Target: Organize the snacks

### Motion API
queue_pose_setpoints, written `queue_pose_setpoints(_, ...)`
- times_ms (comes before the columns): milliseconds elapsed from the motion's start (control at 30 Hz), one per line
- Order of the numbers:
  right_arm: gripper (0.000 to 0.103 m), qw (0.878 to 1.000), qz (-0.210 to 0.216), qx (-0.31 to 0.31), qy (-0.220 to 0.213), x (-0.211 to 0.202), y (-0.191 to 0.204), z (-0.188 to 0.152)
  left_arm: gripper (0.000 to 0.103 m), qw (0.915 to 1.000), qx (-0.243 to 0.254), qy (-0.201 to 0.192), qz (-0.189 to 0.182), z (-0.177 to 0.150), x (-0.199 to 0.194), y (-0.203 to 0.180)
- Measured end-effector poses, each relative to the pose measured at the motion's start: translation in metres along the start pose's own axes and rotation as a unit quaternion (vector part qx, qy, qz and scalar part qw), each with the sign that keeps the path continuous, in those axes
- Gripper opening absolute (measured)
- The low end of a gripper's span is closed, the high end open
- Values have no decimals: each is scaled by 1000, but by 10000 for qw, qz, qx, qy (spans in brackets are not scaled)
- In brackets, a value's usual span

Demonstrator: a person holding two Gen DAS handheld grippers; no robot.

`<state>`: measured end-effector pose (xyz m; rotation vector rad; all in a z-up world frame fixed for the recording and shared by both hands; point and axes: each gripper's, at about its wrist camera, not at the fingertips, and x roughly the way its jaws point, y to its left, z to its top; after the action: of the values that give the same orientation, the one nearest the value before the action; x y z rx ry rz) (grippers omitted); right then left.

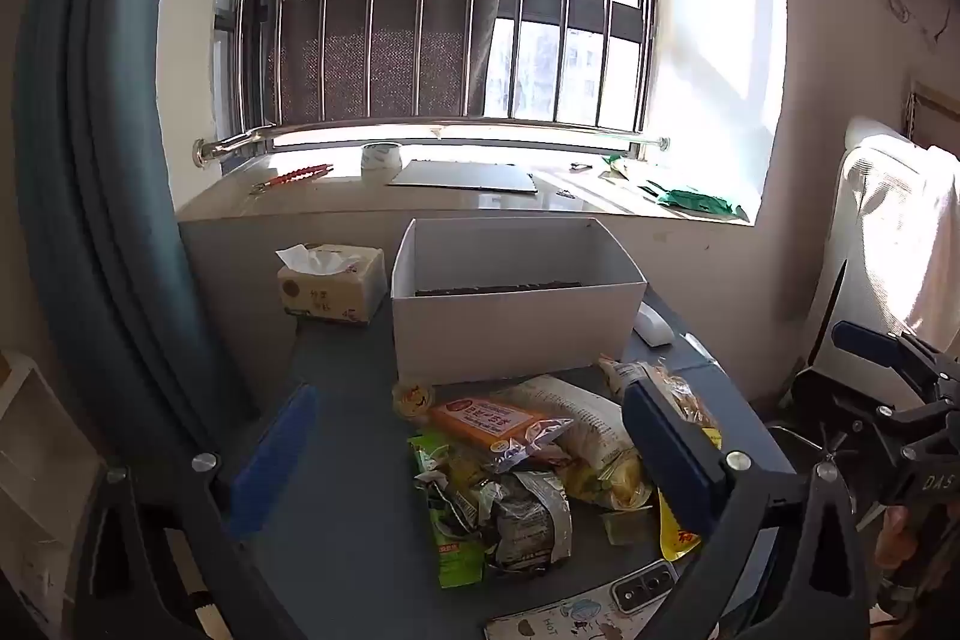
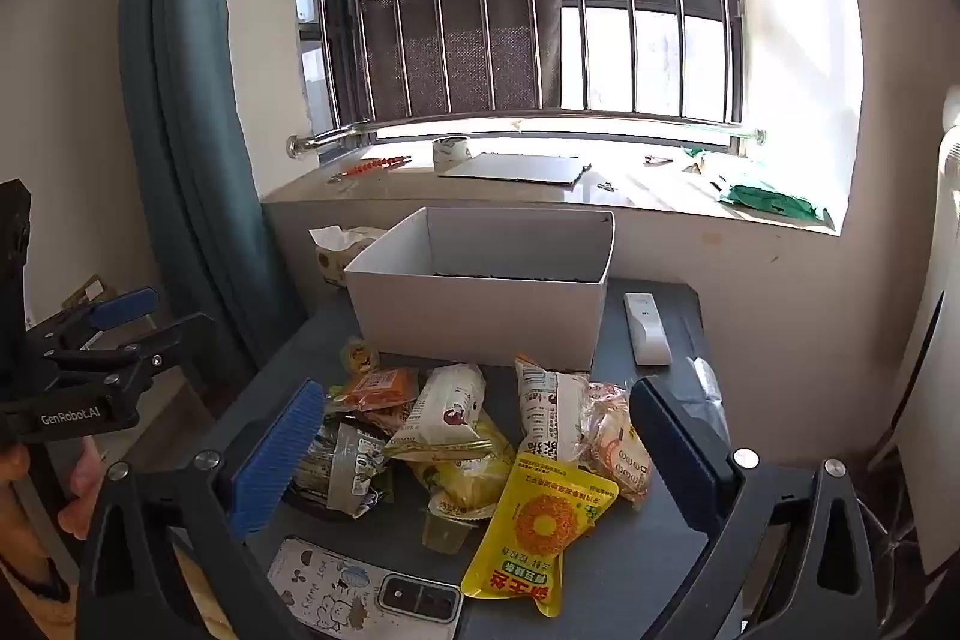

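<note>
A pile of snack packets (image 1: 516, 466) lies on the dark table in front of an open white box (image 1: 516, 304). In the right wrist view the pile includes a yellow sunflower-seed bag (image 2: 534, 526), an orange packet (image 2: 378, 388) and white packets (image 2: 447, 409); the white box (image 2: 480, 307) stands behind. My left gripper (image 1: 474, 454) is open and empty, held above the pile. My right gripper (image 2: 480, 454) is open and empty, also above the pile. Each gripper shows at the edge of the other's view.
A phone (image 2: 366, 595) lies at the table's front edge. A white remote (image 2: 645, 328) lies right of the box, a tissue pack (image 1: 330, 283) left of it. The windowsill behind holds tape, a board and a green bag (image 2: 774, 199). A teal curtain (image 1: 90, 160) hangs left.
</note>
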<state>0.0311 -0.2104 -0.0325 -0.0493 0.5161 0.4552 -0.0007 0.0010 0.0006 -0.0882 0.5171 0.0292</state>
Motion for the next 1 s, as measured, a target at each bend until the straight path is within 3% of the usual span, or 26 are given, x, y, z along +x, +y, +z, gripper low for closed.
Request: queue_pose_setpoints(1000, 103, 9999, 22, 89, 72, -3, -3, 4, 103, 9999, 74, 56, -54, 1, -2, -5)
